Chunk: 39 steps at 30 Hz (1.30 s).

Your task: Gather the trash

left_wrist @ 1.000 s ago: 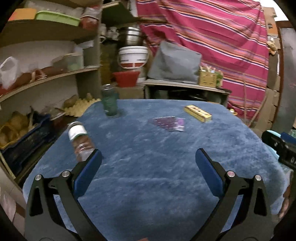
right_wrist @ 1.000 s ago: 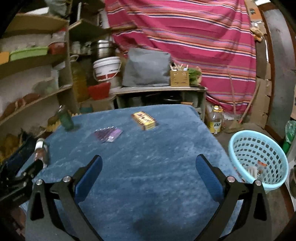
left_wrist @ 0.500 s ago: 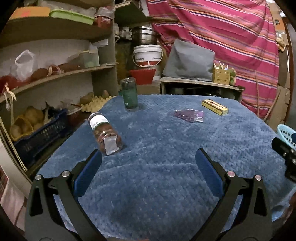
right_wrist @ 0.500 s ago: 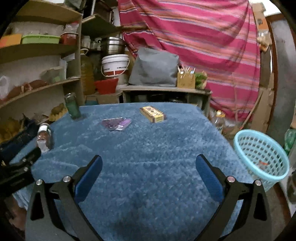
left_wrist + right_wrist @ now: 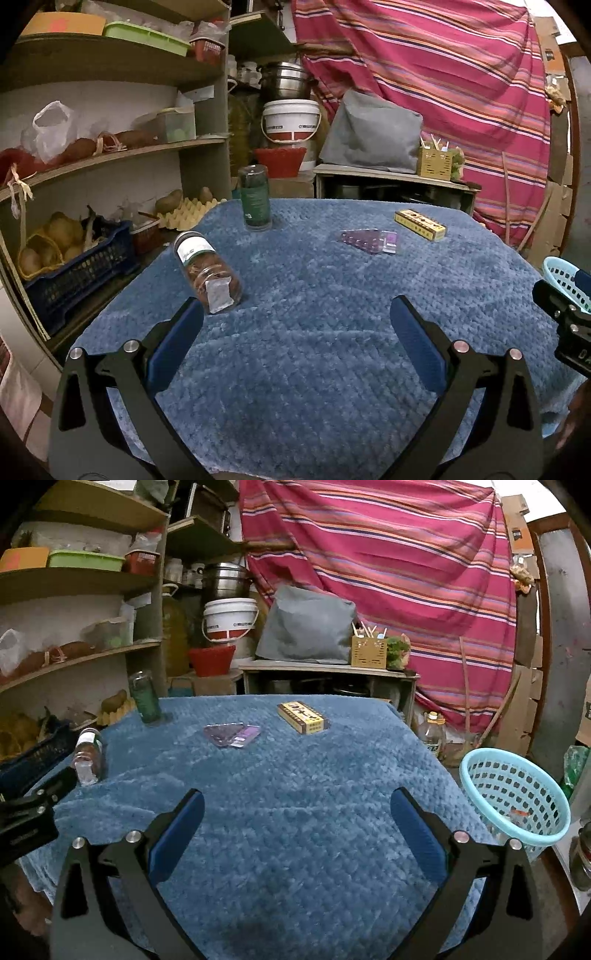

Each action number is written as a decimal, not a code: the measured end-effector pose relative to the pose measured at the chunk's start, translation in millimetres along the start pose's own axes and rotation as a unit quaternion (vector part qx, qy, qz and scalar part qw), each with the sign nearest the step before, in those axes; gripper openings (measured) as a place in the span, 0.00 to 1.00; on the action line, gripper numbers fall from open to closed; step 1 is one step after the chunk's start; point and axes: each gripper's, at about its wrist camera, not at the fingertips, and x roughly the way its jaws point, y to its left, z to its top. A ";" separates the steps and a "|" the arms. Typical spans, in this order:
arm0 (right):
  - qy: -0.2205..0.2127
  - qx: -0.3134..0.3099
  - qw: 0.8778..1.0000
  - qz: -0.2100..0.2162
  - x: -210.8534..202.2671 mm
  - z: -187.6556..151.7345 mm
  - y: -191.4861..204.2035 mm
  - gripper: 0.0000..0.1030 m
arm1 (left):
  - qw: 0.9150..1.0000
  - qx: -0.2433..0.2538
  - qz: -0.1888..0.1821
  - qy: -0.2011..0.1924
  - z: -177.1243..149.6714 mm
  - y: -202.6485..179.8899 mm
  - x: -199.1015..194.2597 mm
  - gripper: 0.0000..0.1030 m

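Observation:
On the blue cloth-covered table [image 5: 314,332] lie a tipped clear jar [image 5: 207,271] with a white label, an upright green can [image 5: 255,197], a purple wrapper [image 5: 369,240] and a yellow box [image 5: 420,224]. My left gripper [image 5: 295,325] is open and empty above the near table, the jar just beyond its left finger. My right gripper [image 5: 295,812] is open and empty over the near middle. The right wrist view shows the jar [image 5: 88,755], can [image 5: 145,697], wrapper [image 5: 232,734], box [image 5: 303,717] and a light blue basket [image 5: 513,797] beside the table's right edge.
Shelves [image 5: 110,158] with potatoes, a crate and egg trays stand along the left. A white bucket [image 5: 290,120], grey bag and low bench stand behind the table before a striped curtain [image 5: 443,74]. A bottle [image 5: 432,734] stands on the floor at right.
Both grippers have pulled back and levelled, so the table objects look farther off and more centred. Both stay open and empty. Nothing on the table has moved.

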 end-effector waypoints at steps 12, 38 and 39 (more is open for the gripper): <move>-0.003 -0.004 1.000 -0.002 0.5 -0.3 2.9 0.96 | 1.000 -0.002 -0.003 -0.009 1.5 -0.7 -1.7 0.95; -0.011 -0.013 1.000 -0.001 -1.9 -0.3 9.8 0.96 | 1.000 0.007 -0.008 -0.010 2.7 -2.4 -0.8 0.95; -0.011 -0.014 1.000 -0.001 -1.9 -0.3 10.1 0.96 | 1.000 0.007 -0.008 -0.009 2.7 -2.5 -0.7 0.95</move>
